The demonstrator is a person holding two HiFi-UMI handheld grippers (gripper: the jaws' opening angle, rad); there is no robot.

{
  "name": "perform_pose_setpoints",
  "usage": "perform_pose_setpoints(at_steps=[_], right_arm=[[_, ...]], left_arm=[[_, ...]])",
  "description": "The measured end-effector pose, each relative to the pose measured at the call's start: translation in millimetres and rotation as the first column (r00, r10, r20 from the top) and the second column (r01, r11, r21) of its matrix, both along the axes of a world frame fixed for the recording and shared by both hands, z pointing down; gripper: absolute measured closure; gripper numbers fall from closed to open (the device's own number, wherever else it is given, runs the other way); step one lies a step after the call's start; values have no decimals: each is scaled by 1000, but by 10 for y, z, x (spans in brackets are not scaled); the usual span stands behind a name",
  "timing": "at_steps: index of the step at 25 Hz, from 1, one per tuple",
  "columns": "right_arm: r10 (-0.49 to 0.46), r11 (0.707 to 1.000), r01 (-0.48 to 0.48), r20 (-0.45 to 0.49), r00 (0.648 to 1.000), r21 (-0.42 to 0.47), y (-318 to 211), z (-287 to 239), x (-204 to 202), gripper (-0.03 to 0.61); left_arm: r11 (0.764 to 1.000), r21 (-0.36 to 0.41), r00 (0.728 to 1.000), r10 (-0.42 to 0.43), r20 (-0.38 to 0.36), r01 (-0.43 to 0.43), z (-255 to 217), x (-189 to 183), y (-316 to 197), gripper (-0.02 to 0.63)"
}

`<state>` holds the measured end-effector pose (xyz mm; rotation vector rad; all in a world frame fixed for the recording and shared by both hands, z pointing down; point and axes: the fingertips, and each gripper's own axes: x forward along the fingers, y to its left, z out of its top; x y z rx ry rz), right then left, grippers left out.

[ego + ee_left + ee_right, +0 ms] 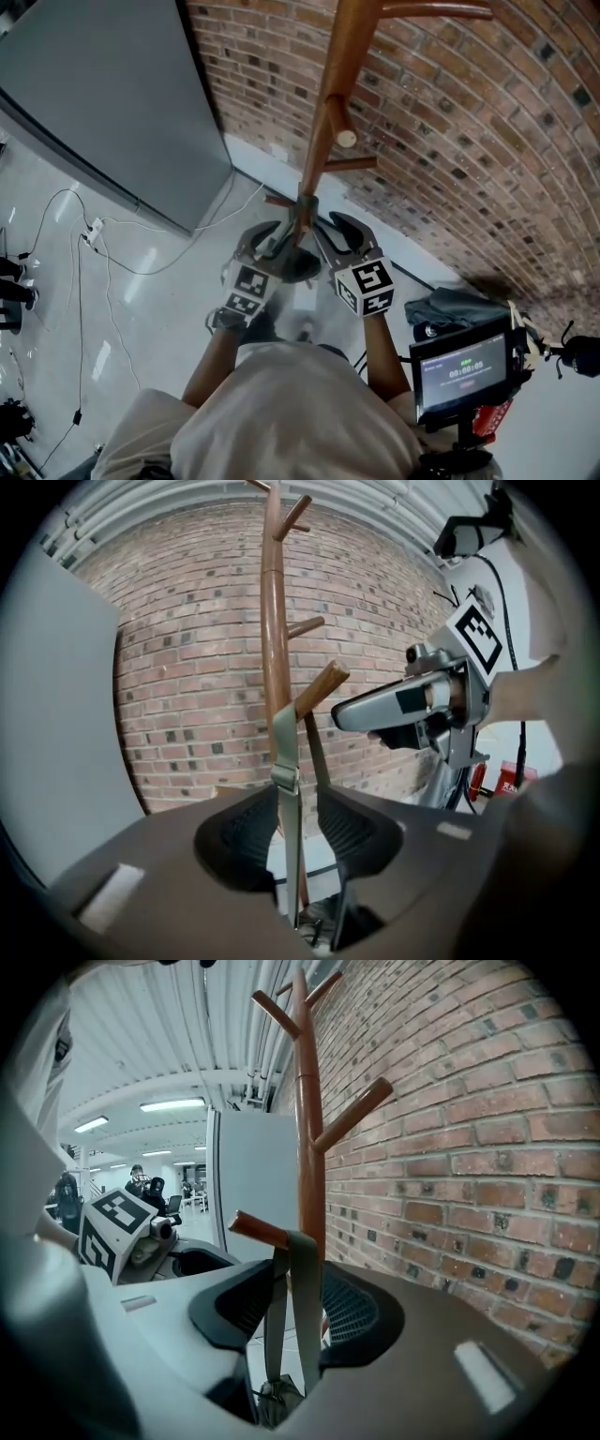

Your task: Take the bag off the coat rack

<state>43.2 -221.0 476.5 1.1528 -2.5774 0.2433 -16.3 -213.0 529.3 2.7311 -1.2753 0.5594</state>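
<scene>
A wooden coat rack (328,103) stands against the brick wall. An olive-grey bag strap (286,761) hangs over a low peg (322,688) and runs down between the jaws of my left gripper (298,832); the pads stand apart from it, open. The same strap (302,1297) drapes over the peg (255,1228) and passes between the wide-open jaws of my right gripper (298,1312). Only the bag's top (272,1396) shows below. From the head view, left gripper (267,239) and right gripper (342,234) flank the pole at the strap (305,214).
The brick wall (469,141) lies behind the rack, and a tall grey panel (103,94) stands to the left. Cables (84,244) trail over the glossy floor. A screen on a stand (461,367) and a dark cloth heap (459,305) are at the right.
</scene>
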Motion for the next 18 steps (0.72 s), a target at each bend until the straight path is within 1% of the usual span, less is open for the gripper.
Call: perform_pose_setpoints(at_steps=[7,14,18], right_arm=[[27,999,-27,-17,1000,-34,-79,182,-14,419],[29,998,-32,-36,999,-61,-137,292,-90,411],[52,995,-54,-24,998,-87,-180,376,-88,413]], left_arm=[[999,-29,1000,19,3,-19,173,18,-81,483],[997,-69,999,37,-1,-37,349,86,-114,480],[998,-59,1000,31,3,-31,406,88,-167,479]])
